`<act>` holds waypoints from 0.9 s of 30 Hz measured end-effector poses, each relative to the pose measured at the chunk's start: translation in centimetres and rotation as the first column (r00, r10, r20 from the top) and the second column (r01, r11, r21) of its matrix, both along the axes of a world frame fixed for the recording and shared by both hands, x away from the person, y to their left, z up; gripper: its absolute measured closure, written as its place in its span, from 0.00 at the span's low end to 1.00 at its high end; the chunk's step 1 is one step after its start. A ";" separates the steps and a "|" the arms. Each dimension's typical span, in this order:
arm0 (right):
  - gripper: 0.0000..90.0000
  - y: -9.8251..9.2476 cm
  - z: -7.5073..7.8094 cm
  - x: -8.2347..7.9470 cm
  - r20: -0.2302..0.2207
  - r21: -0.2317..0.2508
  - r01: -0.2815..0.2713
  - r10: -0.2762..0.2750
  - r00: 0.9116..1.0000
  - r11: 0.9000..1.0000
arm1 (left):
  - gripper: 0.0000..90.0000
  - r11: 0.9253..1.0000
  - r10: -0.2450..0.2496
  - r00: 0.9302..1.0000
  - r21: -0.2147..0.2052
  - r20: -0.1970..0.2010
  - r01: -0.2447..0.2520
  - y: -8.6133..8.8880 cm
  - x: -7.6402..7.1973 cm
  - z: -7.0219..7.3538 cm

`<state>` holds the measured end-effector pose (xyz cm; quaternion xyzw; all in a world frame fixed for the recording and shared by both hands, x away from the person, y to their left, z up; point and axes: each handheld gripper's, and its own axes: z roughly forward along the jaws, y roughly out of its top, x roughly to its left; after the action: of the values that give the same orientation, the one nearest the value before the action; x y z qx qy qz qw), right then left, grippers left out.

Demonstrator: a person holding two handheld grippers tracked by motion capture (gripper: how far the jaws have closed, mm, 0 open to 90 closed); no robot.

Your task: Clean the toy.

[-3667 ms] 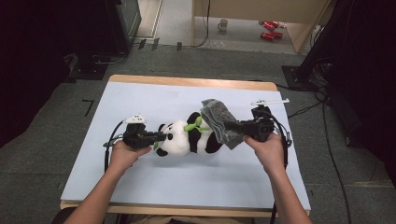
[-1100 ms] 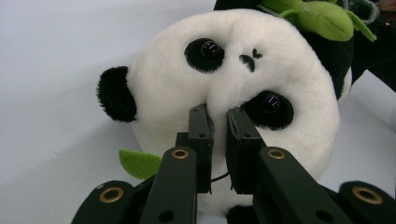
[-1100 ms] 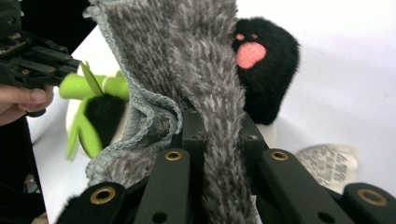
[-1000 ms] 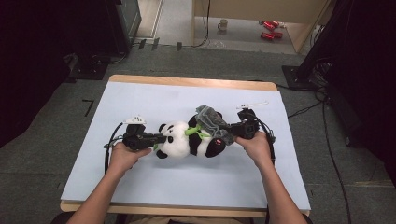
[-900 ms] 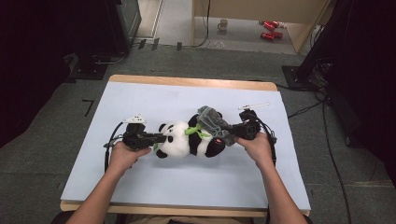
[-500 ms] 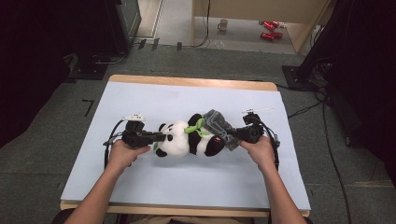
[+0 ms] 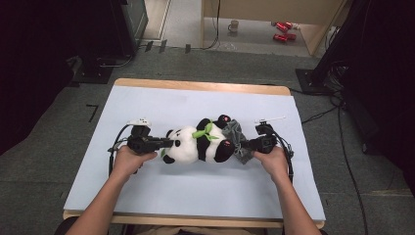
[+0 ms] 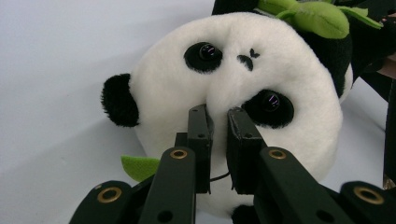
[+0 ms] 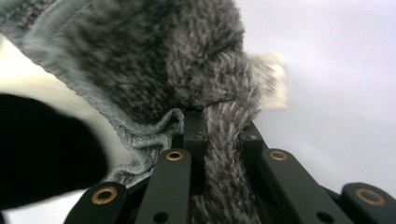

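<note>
Two grippers: both engaged on one panda (image 7: 195, 144), lying mid-surface (image 7: 147, 103).
High view: left gripper (image 7: 164, 143) at the panda's head; right gripper (image 7: 246, 145) at its feet, holding grey cloth (image 7: 235, 138) against the legs.
Left gripper view: jaws clenched on a pinch of white face plush between the eyes (image 8: 217, 100).
Right gripper view: jaws clamped on a fold of cloth (image 9: 219, 135); black leg (image 9: 42, 149) just beside.
Risk, slip: shallow plush pinch may pull free under tension.
Risk, snag: bunched cloth may catch on the feet rather than slide over them.
</note>
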<state>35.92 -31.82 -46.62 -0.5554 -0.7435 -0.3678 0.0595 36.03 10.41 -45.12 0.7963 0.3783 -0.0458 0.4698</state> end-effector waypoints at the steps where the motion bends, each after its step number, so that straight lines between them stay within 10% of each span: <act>1: 0.89 -0.1 -0.1 0.1 -0.010 -0.029 0.001 -0.002 1.000 1.000 | 0.91 1.000 0.000 1.000 -0.001 -0.002 0.000 0.0 0.0 0.0; 6: 0.89 -1.3 0.3 0.1 -0.006 -0.047 0.041 -0.041 0.999 0.998 | 0.91 1.000 0.008 1.000 -0.006 -0.007 -0.008 0.1 0.0 -0.1; 18: 0.89 -4.8 4.8 -1.4 0.138 0.111 0.103 -0.118 0.983 0.988 | 0.91 1.000 0.008 1.000 -0.003 0.004 -0.008 -0.1 -0.3 -0.1; 27: 0.88 -2.1 6.6 -0.6 0.205 0.154 0.015 -0.047 0.978 0.988 | 0.90 1.000 0.016 1.000 0.003 0.019 -0.016 -0.3 -0.7 -0.1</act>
<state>35.36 -33.96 -39.97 -0.5191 -0.7069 -0.4801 0.0176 35.33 10.12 -45.22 0.7945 0.3800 -0.0338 0.4724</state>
